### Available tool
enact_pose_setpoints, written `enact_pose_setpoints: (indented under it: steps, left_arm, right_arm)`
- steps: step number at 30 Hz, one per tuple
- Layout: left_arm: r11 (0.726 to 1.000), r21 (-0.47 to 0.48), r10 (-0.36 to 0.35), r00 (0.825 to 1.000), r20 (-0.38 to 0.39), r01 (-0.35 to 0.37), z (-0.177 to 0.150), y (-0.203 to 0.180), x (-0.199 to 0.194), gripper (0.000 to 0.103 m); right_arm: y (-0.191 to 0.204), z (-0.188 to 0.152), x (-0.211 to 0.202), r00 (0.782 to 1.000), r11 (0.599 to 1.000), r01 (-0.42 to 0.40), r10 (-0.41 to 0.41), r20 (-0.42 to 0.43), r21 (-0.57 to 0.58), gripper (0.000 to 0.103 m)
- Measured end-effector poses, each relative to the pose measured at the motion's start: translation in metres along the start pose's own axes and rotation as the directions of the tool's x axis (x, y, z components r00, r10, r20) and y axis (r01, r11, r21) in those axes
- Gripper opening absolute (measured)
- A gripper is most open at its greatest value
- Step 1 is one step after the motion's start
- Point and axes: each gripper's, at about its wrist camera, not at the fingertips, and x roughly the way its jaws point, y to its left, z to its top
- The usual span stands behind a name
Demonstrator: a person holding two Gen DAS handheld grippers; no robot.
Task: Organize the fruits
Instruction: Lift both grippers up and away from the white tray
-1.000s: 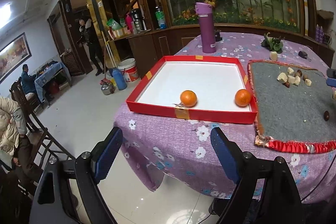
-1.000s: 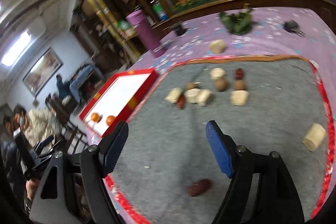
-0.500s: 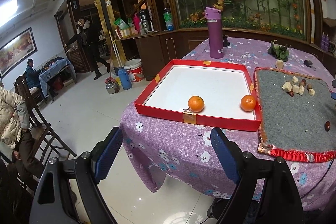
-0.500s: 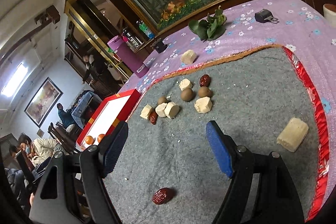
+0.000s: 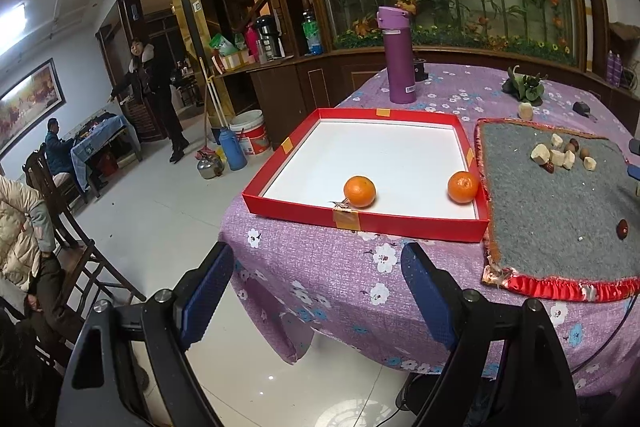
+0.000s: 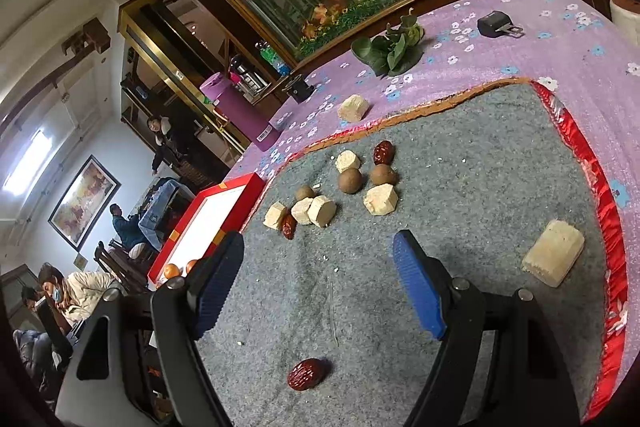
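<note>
Two oranges [image 5: 359, 191] [image 5: 463, 187] lie near the front edge of a red-rimmed white tray [image 5: 288, 147] on the purple flowered tablecloth. My left gripper [image 5: 316, 303] hangs open and empty off the table's near edge, in front of the tray. On the grey mat [image 6: 460, 155] to the right sit red dates [image 6: 306, 373], brown round fruits [image 6: 350, 181] and pale cut chunks [image 6: 381, 199]. Above the mat my right gripper [image 6: 320, 287] is open and holds nothing; one date lies just below its fingers.
A purple flask [image 5: 396, 57] stands behind the tray. A leafy green bunch [image 6: 390, 45] and a black plug [image 6: 496, 25] lie on the cloth beyond the mat. People and wooden chairs [image 5: 60, 219] occupy the floor to the left, with a bucket [image 5: 250, 131] near the counter.
The left gripper has drawn back from the table, so the tray looks smaller. The right gripper has tilted and shifted over the mat; the near date now lies lower between its fingers.
</note>
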Motion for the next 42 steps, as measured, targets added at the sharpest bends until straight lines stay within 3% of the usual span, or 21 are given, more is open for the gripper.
enact_pose_setpoints:
  steps: [5,10,16,36,42]
  left_arm:
    - [1.000,-0.016,0.018,1.000,-0.015,-0.018,0.000,0.007,0.006,0.086]
    - [0.990,-0.069,0.117,0.991,-0.063,-0.121,-0.005,0.031,0.023,0.086]
    - [0.978,-0.105,0.171,0.982,-0.082,-0.179,-0.006,0.051,0.026,0.086]
    - [0.978,-0.097,0.179,0.981,-0.075,-0.186,-0.006,0.051,0.024,0.086]
    - [0.986,-0.089,0.134,0.989,-0.059,-0.139,-0.007,0.040,0.018,0.086]
  right_arm:
    - [-0.001,0.000,0.000,1.000,1.000,0.001,-0.001,-0.004,0.003,0.078]
    - [-0.001,0.001,0.000,1.000,1.000,0.004,-0.004,-0.004,0.000,0.078]
    - [-0.001,0.001,-0.001,1.000,1.000,0.008,-0.008,-0.003,-0.001,0.078]
    - [-0.001,0.001,-0.001,1.000,1.000,0.015,-0.015,-0.006,-0.002,0.078]
    - [-0.002,0.002,-0.002,1.000,1.000,0.023,-0.023,0.003,0.007,0.078]
